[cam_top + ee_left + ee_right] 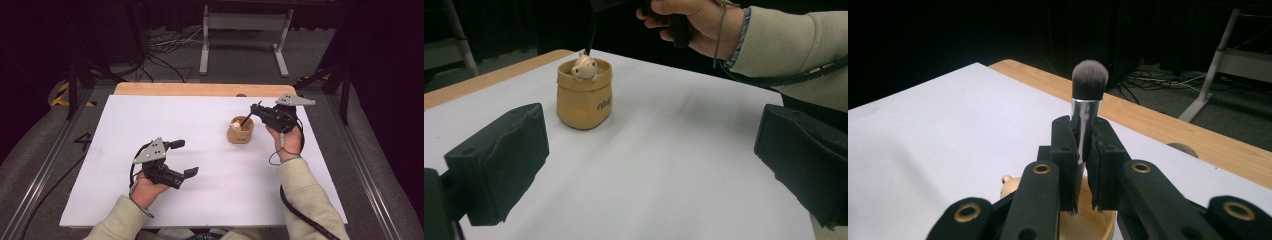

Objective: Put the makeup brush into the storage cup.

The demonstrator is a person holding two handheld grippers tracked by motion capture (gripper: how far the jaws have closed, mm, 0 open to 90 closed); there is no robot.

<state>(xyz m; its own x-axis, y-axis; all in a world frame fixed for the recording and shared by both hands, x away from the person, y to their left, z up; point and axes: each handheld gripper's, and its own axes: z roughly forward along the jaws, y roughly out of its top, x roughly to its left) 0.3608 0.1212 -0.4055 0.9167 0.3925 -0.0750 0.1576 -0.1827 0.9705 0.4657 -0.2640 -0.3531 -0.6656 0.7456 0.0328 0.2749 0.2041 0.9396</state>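
Observation:
A tan fabric cup [240,131] stands right of the white table's middle, and a small pale figure [584,67] peeks over its rim. My right gripper [255,111] hovers just above and right of the cup, shut on a makeup brush [1089,80] by its silver ferrule. The bristles point up and the dark handle [247,119] slants down into the cup. In the right gripper view the cup's rim [1093,222] lies right below the jaws. My left gripper [185,158] rests open near the front left with nothing between its fingers, facing the cup [585,97].
The white board [150,120] covers the table, and a strip of bare wood [200,89] runs along its far edge. A metal stand [245,22] and cables sit on the floor beyond. The right forearm [305,190] lies over the front right corner.

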